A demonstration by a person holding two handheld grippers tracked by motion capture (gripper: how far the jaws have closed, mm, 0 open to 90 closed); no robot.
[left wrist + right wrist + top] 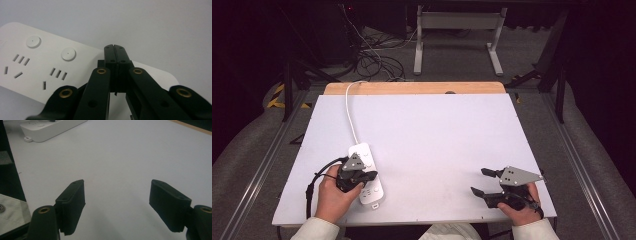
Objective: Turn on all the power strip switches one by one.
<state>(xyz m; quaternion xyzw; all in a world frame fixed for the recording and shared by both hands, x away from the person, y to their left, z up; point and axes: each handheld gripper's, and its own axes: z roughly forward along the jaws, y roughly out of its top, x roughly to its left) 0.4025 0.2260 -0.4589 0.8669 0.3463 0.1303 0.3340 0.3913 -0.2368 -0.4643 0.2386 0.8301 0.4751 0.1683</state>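
Observation:
A white power strip (pixel 371 187) lies at the front left of the white table top (pixel 442 135), and its white cable (pixel 349 107) runs off toward the back edge. My left gripper (pixel 372 175) hovers over the strip, held by a hand. In the left gripper view its jaws are pressed together, left gripper (pixel 115 47), with nothing between them, above the strip (pixel 37 72) beside two round buttons (pixel 68 54). My right gripper (pixel 479 181) rests at the front right, pointing left, with its jaws wide apart and empty, right gripper (pixel 117 187). The strip (pixel 50 127) lies far ahead of it.
A wooden strip (pixel 412 88) borders the table's far edge. Behind the table, cables (pixel 372 60) lie on the floor beside a white stand (pixel 457 22). Metal rails (pixel 577 160) run along both sides of the table.

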